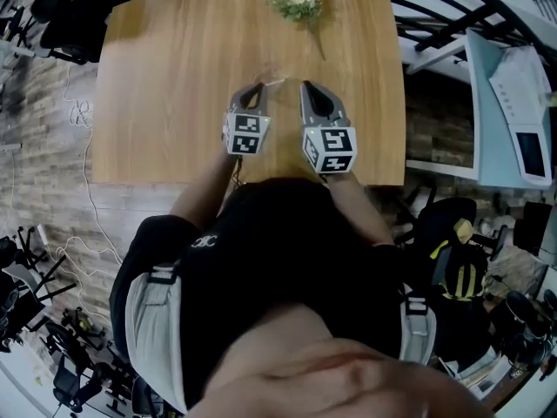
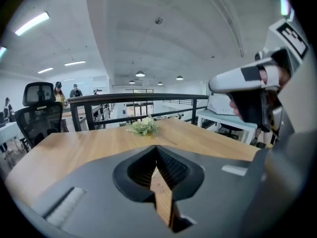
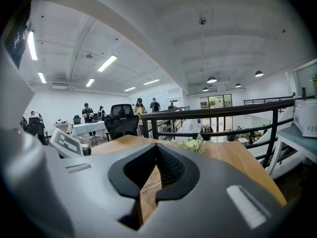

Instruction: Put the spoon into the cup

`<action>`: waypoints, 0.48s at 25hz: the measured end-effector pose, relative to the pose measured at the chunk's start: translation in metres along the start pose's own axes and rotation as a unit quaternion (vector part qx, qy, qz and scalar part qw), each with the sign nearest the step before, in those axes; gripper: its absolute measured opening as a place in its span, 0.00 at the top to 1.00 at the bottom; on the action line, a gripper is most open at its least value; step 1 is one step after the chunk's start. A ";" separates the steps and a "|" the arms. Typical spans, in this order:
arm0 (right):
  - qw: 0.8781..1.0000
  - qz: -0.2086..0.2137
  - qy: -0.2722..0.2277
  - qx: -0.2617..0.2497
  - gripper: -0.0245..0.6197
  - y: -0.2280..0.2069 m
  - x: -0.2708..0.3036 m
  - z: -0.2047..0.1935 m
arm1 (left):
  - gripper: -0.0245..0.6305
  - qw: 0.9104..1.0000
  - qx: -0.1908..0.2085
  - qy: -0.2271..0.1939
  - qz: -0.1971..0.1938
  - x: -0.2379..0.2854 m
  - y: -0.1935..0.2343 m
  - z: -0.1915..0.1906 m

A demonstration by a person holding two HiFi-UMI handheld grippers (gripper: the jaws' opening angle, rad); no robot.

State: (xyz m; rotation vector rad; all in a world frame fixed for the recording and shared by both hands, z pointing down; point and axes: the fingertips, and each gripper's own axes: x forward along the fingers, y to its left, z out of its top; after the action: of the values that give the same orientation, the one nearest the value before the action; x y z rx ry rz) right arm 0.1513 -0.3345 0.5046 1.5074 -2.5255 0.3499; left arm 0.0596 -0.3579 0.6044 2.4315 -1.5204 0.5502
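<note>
You have no spoon in any view yet: none lies on the wood and none sits in either gripper, so the task reads as not begun. The cup is just as doubtful. A faint glassy outline [image 1: 271, 77] shows just ahead of your fingertips in the head view, and it may be a clear cup, but it is too thin to call. Your left gripper [image 1: 255, 88] has its grey fingers together at the tips with nothing between them; only bare wood shows through the gap behind. Your right gripper [image 1: 308, 86] is the same, fingers together and empty, held just beside the left over the near part of the pale wooden desk [image 1: 165, 77]. A small bunch of white and green flowers [image 1: 298, 0] lies at the far edge, well apart from both grippers. Everything is left to do: find the spoon, part the fingers, take it and carry it to the cup.
</note>
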 end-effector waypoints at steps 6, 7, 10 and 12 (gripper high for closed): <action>1.000 0.005 -0.005 0.001 0.96 0.005 0.005 0.003 | 0.94 0.997 -0.051 -0.025 0.055 -0.016 0.030 0.037; 1.000 0.006 -0.005 0.003 0.96 0.006 0.006 0.003 | 0.94 0.996 -0.055 -0.030 0.061 -0.019 0.033 0.043; 1.000 0.011 -0.007 0.006 0.96 0.010 0.008 0.006 | 0.94 0.995 -0.057 -0.046 0.066 -0.028 0.039 0.060; 1.000 0.015 -0.011 0.005 0.96 0.012 0.008 0.008 | 0.94 0.994 -0.056 -0.060 0.067 -0.035 0.039 0.071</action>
State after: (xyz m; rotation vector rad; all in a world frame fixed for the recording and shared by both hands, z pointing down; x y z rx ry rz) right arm 0.1363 -0.3382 0.4977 1.4867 -2.5682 0.3530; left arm 0.0247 -0.3730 0.5249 2.3279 -1.7241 0.3377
